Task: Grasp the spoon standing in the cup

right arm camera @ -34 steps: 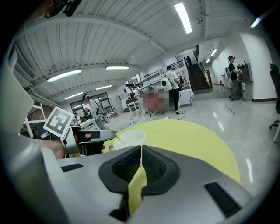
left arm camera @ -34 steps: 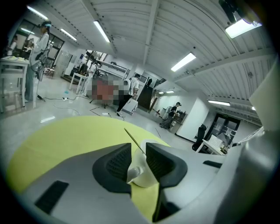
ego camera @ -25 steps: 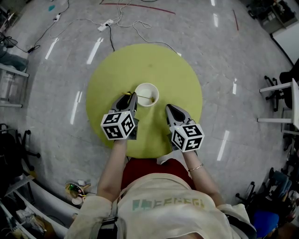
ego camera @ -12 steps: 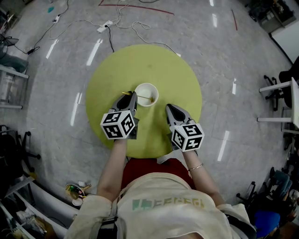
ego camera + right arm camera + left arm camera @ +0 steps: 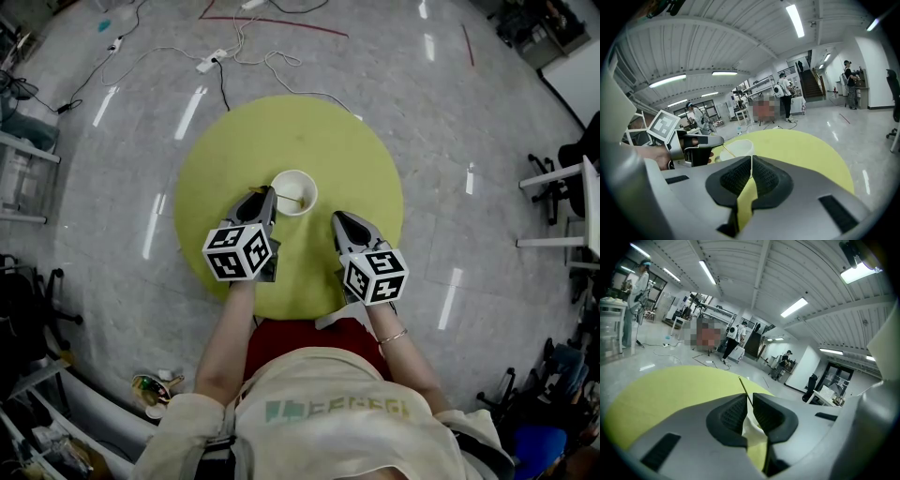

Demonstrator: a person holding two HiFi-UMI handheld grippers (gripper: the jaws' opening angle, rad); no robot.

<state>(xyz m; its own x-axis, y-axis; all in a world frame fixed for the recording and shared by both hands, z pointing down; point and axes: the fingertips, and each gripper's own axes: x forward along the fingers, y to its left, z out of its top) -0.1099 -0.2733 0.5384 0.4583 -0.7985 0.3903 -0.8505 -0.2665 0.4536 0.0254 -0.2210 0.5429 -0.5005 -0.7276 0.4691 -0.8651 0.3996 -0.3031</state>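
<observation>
A white cup (image 5: 293,190) stands near the middle of the round yellow table (image 5: 347,150), with a spoon (image 5: 300,199) in it. The spoon's thin handle leans out to the left. My left gripper (image 5: 263,194) is at the cup's left rim. In the left gripper view the handle (image 5: 743,384) runs between the jaws of this gripper (image 5: 749,395), which stand a narrow gap apart, and the cup (image 5: 751,425) shows white behind. My right gripper (image 5: 339,218) rests to the cup's lower right, shut and empty. The right gripper view shows the cup (image 5: 738,149) ahead-left of its jaws (image 5: 751,158).
Cables and a power strip (image 5: 208,58) lie on the floor beyond the table. Chairs and desks (image 5: 558,178) stand at the right, a rack (image 5: 23,169) at the left. People (image 5: 783,96) stand far off in the hall. The person's body is close to the table's near edge.
Nothing has visibly moved on the table; both grippers hold the same places, and only the head view has shifted slightly.
</observation>
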